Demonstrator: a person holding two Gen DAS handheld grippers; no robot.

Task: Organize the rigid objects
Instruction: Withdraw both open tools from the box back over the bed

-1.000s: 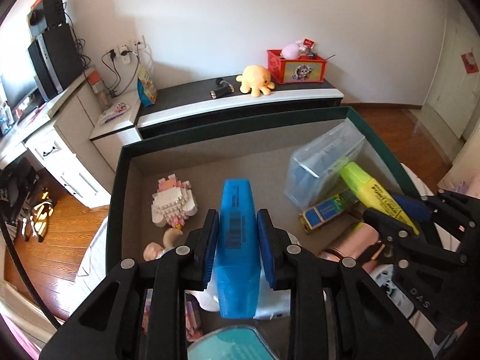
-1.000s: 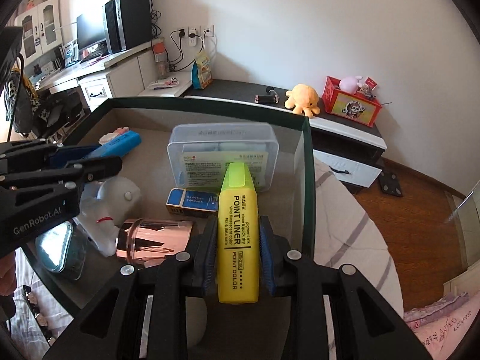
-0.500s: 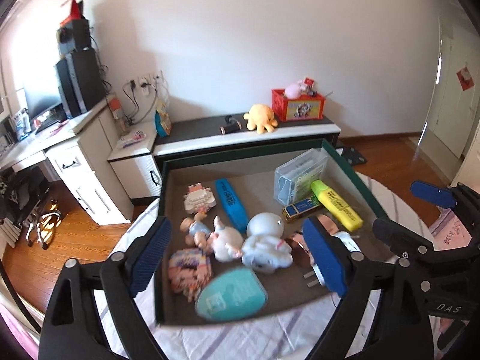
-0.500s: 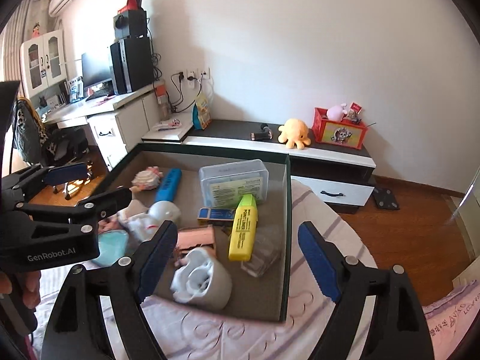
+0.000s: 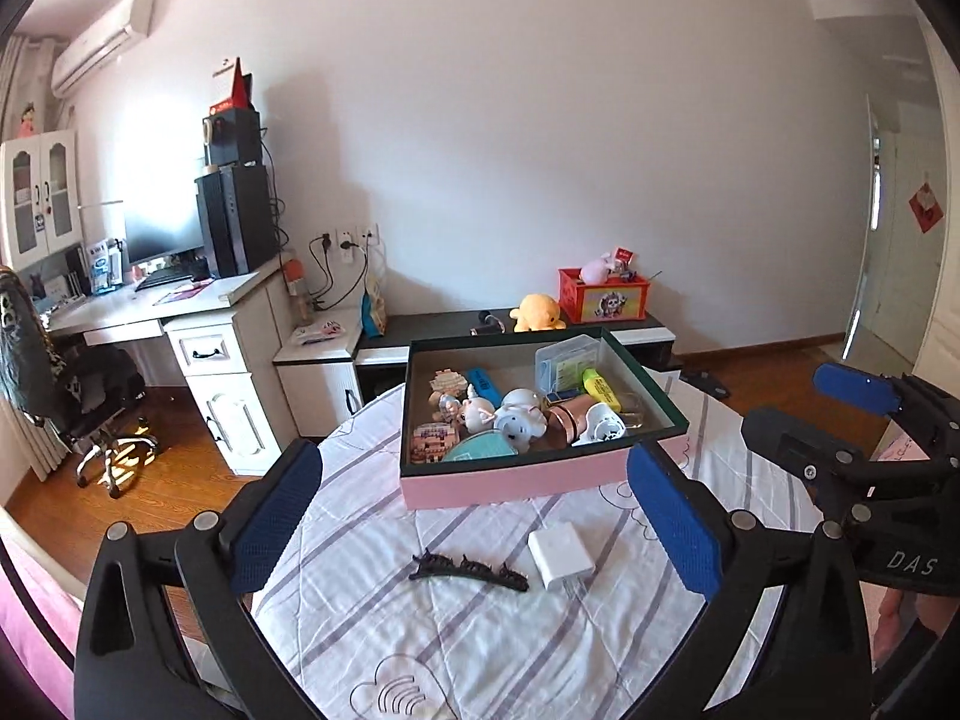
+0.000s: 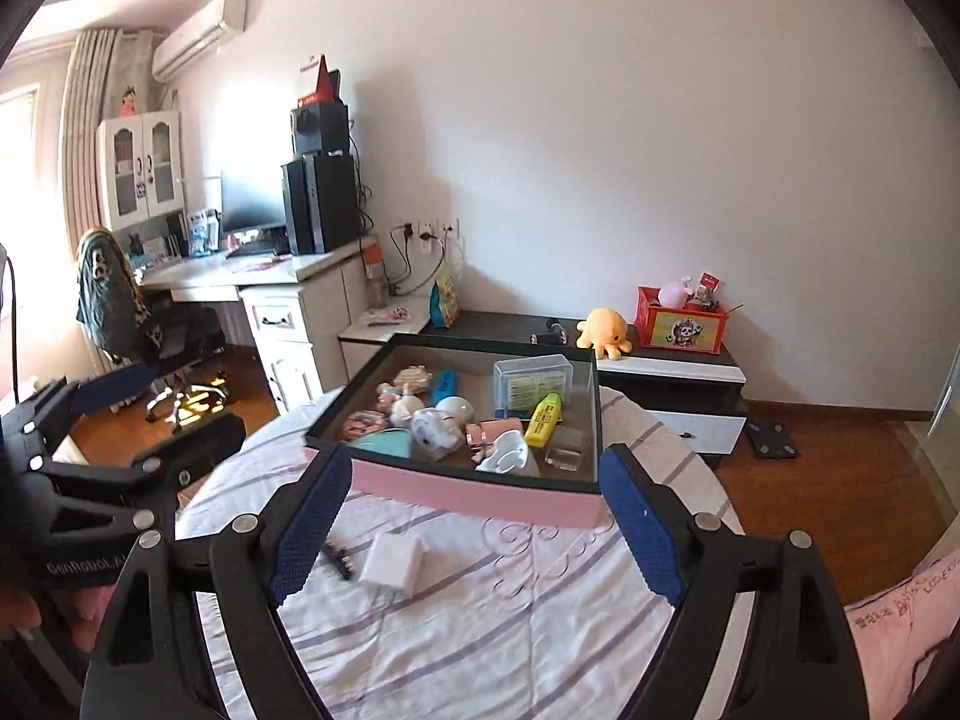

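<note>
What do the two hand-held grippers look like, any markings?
Both are black angular frames with silver rivets and blue textured pads. The left hand-held gripper reads "GenRobot.AI" on its side in the right wrist view; the right hand-held gripper reads "DAS" in the left wrist view.

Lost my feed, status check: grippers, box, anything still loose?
Left gripper open, empty. Right gripper open, empty. Blue marker, yellow highlighter lie in box. White adapter, black hair clip outside, on the bedspread.

left wrist: behind table, facing box (image 5: pixel 528 483) | right wrist: same, further right | shared: box, table (image 6: pixel 480 630)
</note>
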